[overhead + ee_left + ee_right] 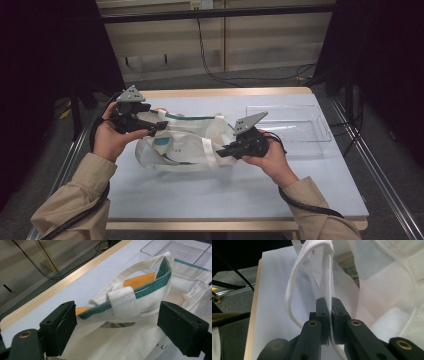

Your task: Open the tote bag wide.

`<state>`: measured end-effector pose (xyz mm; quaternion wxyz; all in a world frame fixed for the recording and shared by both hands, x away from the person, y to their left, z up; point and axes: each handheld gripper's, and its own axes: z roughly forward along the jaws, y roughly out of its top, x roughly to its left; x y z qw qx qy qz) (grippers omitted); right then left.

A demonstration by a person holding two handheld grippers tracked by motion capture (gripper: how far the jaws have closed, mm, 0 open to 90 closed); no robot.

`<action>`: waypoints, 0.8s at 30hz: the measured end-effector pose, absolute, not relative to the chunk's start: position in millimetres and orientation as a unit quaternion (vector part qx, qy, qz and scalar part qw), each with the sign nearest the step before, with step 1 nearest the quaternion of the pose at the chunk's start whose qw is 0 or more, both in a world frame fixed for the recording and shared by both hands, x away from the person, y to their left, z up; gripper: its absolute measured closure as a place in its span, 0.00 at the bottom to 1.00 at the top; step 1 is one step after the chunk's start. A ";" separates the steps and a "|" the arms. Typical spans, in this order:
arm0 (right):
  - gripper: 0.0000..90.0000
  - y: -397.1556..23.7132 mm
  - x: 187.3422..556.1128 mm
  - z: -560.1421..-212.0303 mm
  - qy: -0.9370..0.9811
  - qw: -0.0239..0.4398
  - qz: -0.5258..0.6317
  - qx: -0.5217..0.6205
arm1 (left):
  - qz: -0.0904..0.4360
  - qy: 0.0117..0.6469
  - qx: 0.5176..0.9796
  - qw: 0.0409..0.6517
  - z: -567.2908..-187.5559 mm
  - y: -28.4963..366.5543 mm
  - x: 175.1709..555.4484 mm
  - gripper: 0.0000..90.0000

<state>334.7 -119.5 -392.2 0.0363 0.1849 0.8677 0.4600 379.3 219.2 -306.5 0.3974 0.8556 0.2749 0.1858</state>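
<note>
A: Holding the bag (185, 142) open looks like the step in hand. It lies crumpled in the middle of the bench (240, 190), between the two hands.

B: Which claw has it?

A: The right claw (329, 315) is pressed together on a white strap (325, 277); in the right gripper view the webbing runs straight down between its pads. The left claw (117, 325) stands spread, with the green-trimmed rim (150, 285) and a strap tab between its jaws, yet neither pad touches the cloth.

B: So only one side is gripped.

A: Yes. I judge that the next move calls for the left claw to close on that rim, then lift it away from the right one so the mouth gapes. The rim is soft and folds over, so the bite should land on the stitched tab, where the cloth is thickest.

B: Anything inside the bag?

A: The left gripper view shows something flat and orange (140, 280) within the mouth, and the edge of a printed packet (112, 325) lower down. What either is, I cannot tell.

B: And the tray?

A: A clear tray (320, 135) sits at the bench's far right, just beside the bag. I can make out nothing in it.
</note>
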 end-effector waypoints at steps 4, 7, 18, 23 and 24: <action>0.95 -119.2 334.9 -392.2 0.867 0.035 0.461 0.185 | 0.191 0.283 0.847 0.406 -304.4 219.5 378.9 0.17; 0.95 -118.1 334.7 -391.4 0.868 0.038 0.459 0.185 | 0.192 0.282 0.850 0.401 -304.7 219.9 381.1 0.16; 0.95 -115.9 334.5 -390.1 0.865 0.041 0.462 0.190 | 0.121 0.226 0.889 0.380 -319.1 207.9 385.6 0.43; 0.95 -115.2 335.0 -391.5 0.866 0.043 0.462 0.187 | 0.108 0.222 0.898 0.364 -319.9 205.4 386.3 0.71; 0.95 -115.6 334.7 -392.0 0.867 0.044 0.460 0.187 | 0.104 0.232 0.894 0.369 -320.5 206.5 387.5 0.75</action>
